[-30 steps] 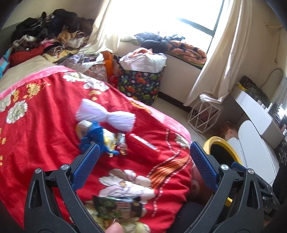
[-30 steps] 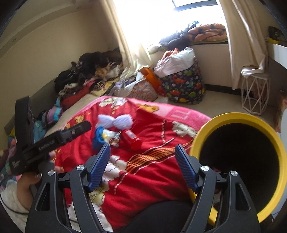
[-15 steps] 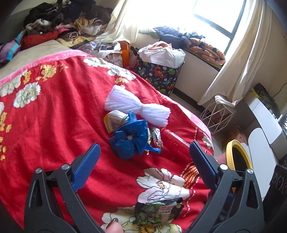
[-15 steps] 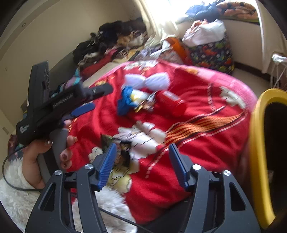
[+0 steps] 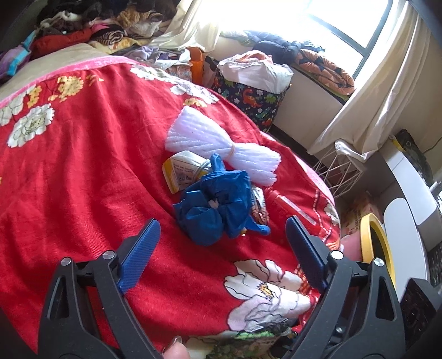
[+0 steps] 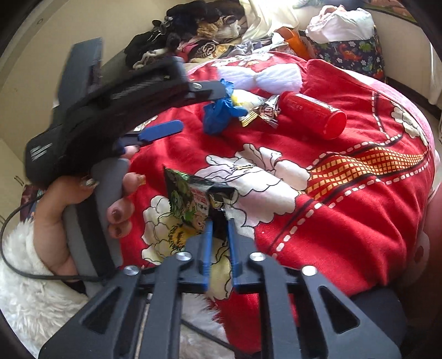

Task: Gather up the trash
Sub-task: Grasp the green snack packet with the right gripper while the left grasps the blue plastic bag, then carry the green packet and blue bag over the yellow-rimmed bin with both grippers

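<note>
On the red flowered blanket (image 5: 83, 165) lies a crumpled blue glove (image 5: 218, 204), just ahead of my left gripper (image 5: 221, 222). Its jaws are closing; the pads stand clear of the glove on both sides. Behind the glove lie a white foam bundle (image 5: 221, 149), a yellow-edged packet (image 5: 179, 171), a candy wrapper (image 5: 258, 204) and a red bottle (image 5: 287, 204). My right gripper (image 6: 219, 223) is shut on the lower edge of a green snack wrapper (image 6: 193, 198), which stands up from the blanket. The yellow-rimmed bin (image 5: 375, 243) is beside the bed at the right.
A dinosaur-print basket (image 5: 254, 102) stuffed with white bags stands past the bed. A white wire stand (image 5: 339, 171) and a white desk (image 5: 408, 193) are to the right. Piled clothes (image 5: 96, 24) fill the far corner. A hand in a fluffy white sleeve (image 6: 27, 290) holds the left gripper.
My right gripper dropped to the green snack wrapper and shut on it. My left gripper moved forward and down towards the blue glove, its jaws narrowing a little.
</note>
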Tool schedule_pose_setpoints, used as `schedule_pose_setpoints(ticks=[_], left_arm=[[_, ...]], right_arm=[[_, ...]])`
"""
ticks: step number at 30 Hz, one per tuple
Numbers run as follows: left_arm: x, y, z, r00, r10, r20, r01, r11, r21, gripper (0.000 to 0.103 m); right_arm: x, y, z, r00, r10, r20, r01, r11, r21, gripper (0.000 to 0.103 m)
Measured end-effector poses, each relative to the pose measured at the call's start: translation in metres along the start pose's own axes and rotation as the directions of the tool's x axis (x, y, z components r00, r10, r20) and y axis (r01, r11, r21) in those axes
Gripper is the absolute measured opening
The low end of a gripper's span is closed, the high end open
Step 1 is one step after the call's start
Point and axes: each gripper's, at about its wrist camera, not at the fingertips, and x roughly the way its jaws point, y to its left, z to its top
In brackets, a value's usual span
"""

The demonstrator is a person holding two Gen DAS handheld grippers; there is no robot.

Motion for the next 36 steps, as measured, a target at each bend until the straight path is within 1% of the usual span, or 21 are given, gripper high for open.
schedule_pose_setpoints(ticks=[2, 4, 5, 7, 8, 10, 11, 13, 14, 16, 23, 29, 36], left_arm=[[0.005, 0.003, 0.000, 1.000, -0.002, -0.013, 0.001, 1.000, -0.013, 0.076], [0.010, 0.006, 0.000, 1.000, -0.005, -0.024, 0.004, 1.000, -0.028, 0.067], [0.012, 0.008, 0.000, 0.999, -0.011, -0.031, 0.009, 0.999, -0.037, 0.064], [0.013, 0.010, -0.001, 0.999, -0.022, -0.040, 0.020, 0.998, -0.054, 0.051], [0.014, 0.011, -0.001, 0.999, -0.031, -0.044, 0.029, 0.998, -0.058, 0.046], [0.013, 0.011, -0.003, 0.998, -0.030, -0.046, 0.028, 0.998, -0.054, 0.031], [0.011, 0.011, -0.003, 0.999, -0.031, -0.043, 0.029, 0.998, -0.052, 0.028], [0.008, 0.010, -0.004, 0.999, -0.037, -0.037, 0.036, 0.998, -0.045, 0.016], [0.007, 0.007, -0.005, 0.999, -0.036, -0.033, 0.035, 0.999, -0.038, 0.015], [0.003, 0.004, -0.005, 0.999, -0.041, -0.024, 0.040, 0.999, -0.028, 0.009], [-0.015, -0.014, -0.003, 0.997, -0.073, 0.013, 0.073, 0.997, 0.020, 0.006], [-0.025, -0.029, 0.000, 0.994, -0.102, 0.031, 0.100, 0.994, 0.042, 0.006], [-0.031, -0.052, 0.000, 0.990, -0.133, 0.037, 0.130, 0.988, 0.083, 0.006]], right_arm=[[-0.004, 0.002, -0.002, 1.000, -0.009, 0.012, 0.009, 1.000, -0.007, 0.009], [-0.009, 0.002, -0.004, 0.999, -0.025, 0.020, 0.025, 1.000, -0.011, 0.009], [-0.011, 0.002, -0.005, 0.999, -0.036, 0.023, 0.036, 0.999, -0.013, 0.009], [-0.016, 0.001, -0.007, 0.998, -0.053, 0.032, 0.054, 0.998, -0.012, 0.009], [-0.018, 0.000, -0.008, 0.998, -0.059, 0.035, 0.059, 0.998, -0.010, 0.009], [-0.022, -0.004, -0.009, 0.996, -0.073, 0.041, 0.073, 0.997, -0.001, 0.009], [-0.025, -0.006, -0.010, 0.996, -0.077, 0.045, 0.077, 0.997, 0.003, 0.009], [-0.031, -0.009, -0.011, 0.995, -0.085, 0.058, 0.084, 0.996, 0.013, 0.008], [-0.033, -0.011, -0.009, 0.994, -0.087, 0.063, 0.086, 0.996, 0.017, 0.008], [-0.039, -0.013, -0.008, 0.992, -0.094, 0.079, 0.092, 0.995, 0.024, 0.008], [-0.060, -0.018, -0.003, 0.982, -0.124, 0.142, 0.120, 0.992, 0.038, 0.008], [-0.081, -0.032, 0.002, 0.970, -0.145, 0.193, 0.130, 0.988, 0.087, 0.008], [-0.106, -0.051, 0.003, 0.952, -0.181, 0.247, 0.147, 0.978, 0.148, 0.008]])
